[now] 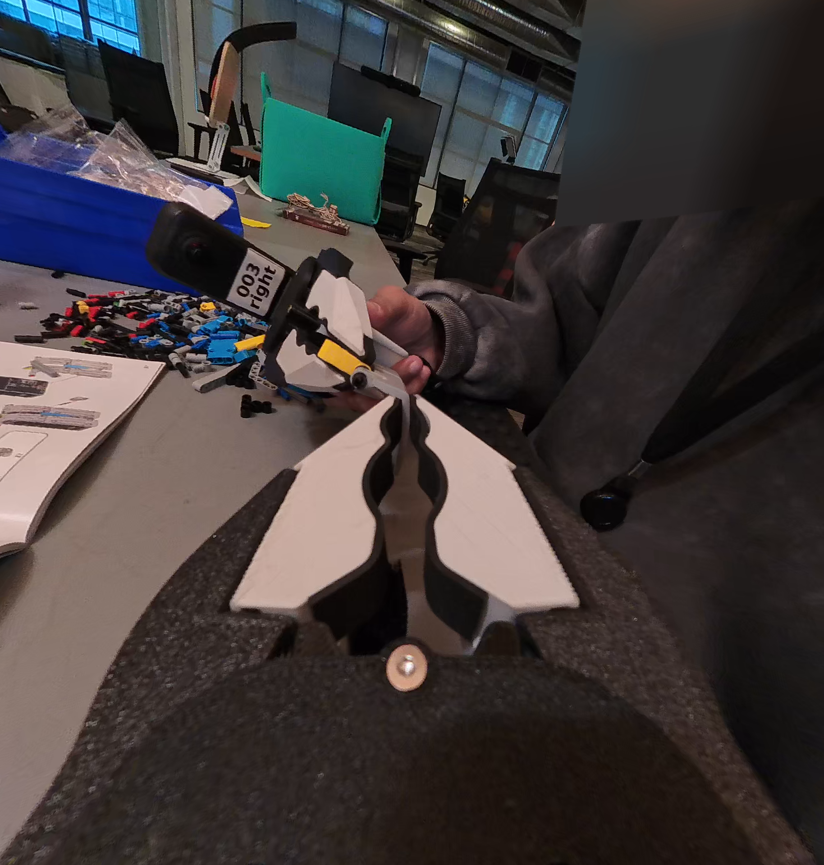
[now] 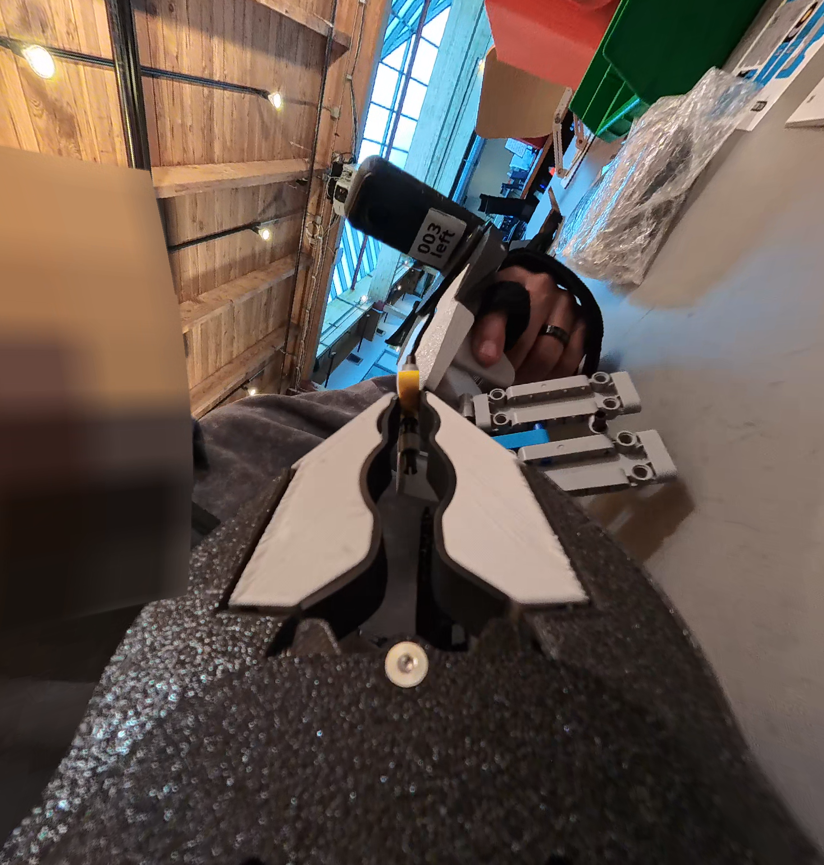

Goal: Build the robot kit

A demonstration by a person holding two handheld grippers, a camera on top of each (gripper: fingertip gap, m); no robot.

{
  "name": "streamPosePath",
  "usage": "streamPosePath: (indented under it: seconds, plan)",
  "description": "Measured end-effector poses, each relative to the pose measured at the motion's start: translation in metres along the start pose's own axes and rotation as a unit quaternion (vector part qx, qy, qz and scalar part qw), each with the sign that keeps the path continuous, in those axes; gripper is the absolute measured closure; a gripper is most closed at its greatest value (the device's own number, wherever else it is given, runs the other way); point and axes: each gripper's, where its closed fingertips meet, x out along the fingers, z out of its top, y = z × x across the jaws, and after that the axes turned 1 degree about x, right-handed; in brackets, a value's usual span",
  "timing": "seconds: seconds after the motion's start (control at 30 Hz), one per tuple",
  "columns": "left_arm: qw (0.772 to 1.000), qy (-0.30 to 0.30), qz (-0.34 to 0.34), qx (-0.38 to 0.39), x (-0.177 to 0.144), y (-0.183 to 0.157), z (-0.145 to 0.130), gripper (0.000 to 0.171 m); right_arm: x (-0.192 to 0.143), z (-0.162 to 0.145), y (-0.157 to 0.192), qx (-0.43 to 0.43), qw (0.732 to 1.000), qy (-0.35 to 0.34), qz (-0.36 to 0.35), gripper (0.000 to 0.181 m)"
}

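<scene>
Here, both grippers (image 1: 403, 412) (image 2: 408, 407) pinch one assembly (image 1: 382, 370).

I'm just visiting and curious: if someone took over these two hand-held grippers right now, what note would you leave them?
Left hand-held gripper: shut on a grey assembly, held off the table.
Right hand-held gripper: shut on a yellow piece with a black pin, its tip at the assembly's end; joined or not, cannot tell.
Loose pieces lie piled on the table beside an open booklet.
</scene>
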Motion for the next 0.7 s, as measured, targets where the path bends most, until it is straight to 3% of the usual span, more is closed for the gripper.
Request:
streamPosePath:
  seconds: [0.2, 0.3, 0.53, 0.6, 0.7]
  plan:
    - [0.998, 0.042, 0.052, -0.003, 0.004, 0.013, -0.012, 0.169, -0.006, 0.009, -0.008, 0.008, 0.999, -0.034, -0.021, 0.177]
    - [0.99, 0.072, 0.118, -0.006, 0.005, 0.022, -0.019, 0.132, -0.011, 0.018, -0.005, -0.015, 0.998, -0.061, -0.031, 0.177]
    - [0.97, 0.055, 0.234, 0.043, -0.008, 0.028, -0.004, 0.118, -0.014, 0.022, 0.003, -0.018, 0.996, -0.081, -0.016, 0.177]
    - [0.965, 0.053, 0.249, 0.068, -0.009, 0.02, -0.003, 0.117, -0.015, 0.024, 0.018, 0.011, 0.994, -0.102, 0.046, 0.175]
    - [0.969, 0.019, 0.233, 0.08, -0.009, -0.001, 0.005, 0.11, -0.011, 0.011, 0.046, 0.109, 0.974, -0.079, 0.18, 0.176]
